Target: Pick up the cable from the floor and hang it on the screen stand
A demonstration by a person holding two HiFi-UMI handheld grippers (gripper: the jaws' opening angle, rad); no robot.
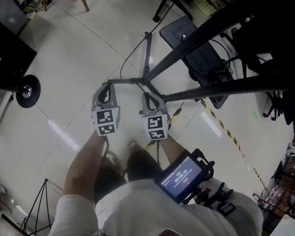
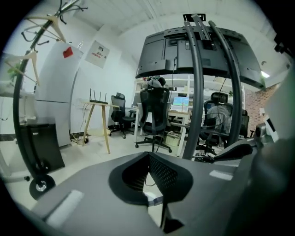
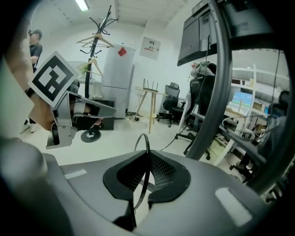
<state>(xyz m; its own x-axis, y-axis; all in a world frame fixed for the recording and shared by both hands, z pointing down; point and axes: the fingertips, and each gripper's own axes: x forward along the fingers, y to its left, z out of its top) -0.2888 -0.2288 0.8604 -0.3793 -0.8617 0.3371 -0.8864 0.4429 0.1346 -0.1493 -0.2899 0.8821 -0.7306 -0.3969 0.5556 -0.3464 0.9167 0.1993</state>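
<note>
**Status**
- R gripper (image 3: 148, 156): jaws narrow, clamped on thin black cable (image 3: 144, 134). The cable loops up just past the jaw tips.
- L gripper (image 2: 148, 156): jaws closed together, no item seen between them.
- Head view: L gripper (image 1: 103, 93) is just beside R gripper (image 1: 149, 99), at its 9 o'clock. Both are held above the floor (image 1: 75, 54).
- Screen stand (image 1: 206, 27): dark bars run from the grippers toward 1–3 o'clock. Its base legs meet just ahead of both grippers, at 12 o'clock.

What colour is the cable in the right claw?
The cable is black; clearest in the right gripper view.
</note>
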